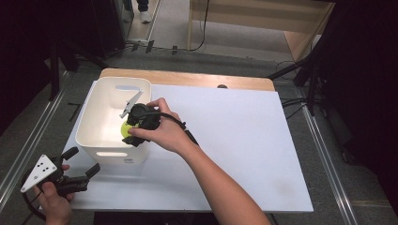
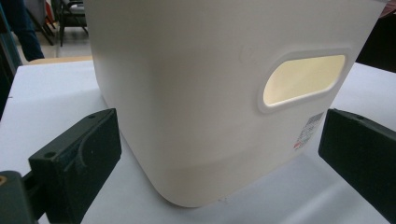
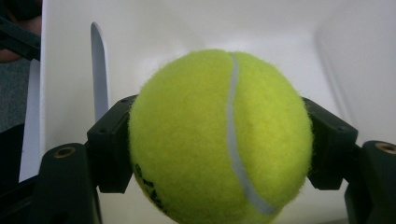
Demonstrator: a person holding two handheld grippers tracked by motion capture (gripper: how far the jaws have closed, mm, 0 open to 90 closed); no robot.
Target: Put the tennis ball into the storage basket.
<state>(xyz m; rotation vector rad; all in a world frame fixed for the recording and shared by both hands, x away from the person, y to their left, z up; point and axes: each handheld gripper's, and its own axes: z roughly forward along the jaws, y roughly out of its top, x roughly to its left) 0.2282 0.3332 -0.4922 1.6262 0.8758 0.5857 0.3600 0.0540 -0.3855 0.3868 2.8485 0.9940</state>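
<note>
Now right tongs (image 1: 127, 127) clamp tennis ball (image 3: 219, 135) over bin (image 1: 89, 126); left tongs (image 1: 84, 165) released.

A wooden desk (image 1: 187, 78) sits on a grey floor (image 1: 338, 187), and most of its top is covered by a large white sheet (image 1: 244, 140), leaving a strip of wood bare along the far edge. A small dark mark (image 1: 222, 86) lies on that strip. Beyond the desk stands a pale wooden piece of furniture (image 1: 263, 14) with a black cable (image 1: 204, 28) hanging down its front. A person's shoe (image 1: 145, 17) shows at the far edge. Metal rails (image 1: 28, 136) run along the floor on both sides.
</note>
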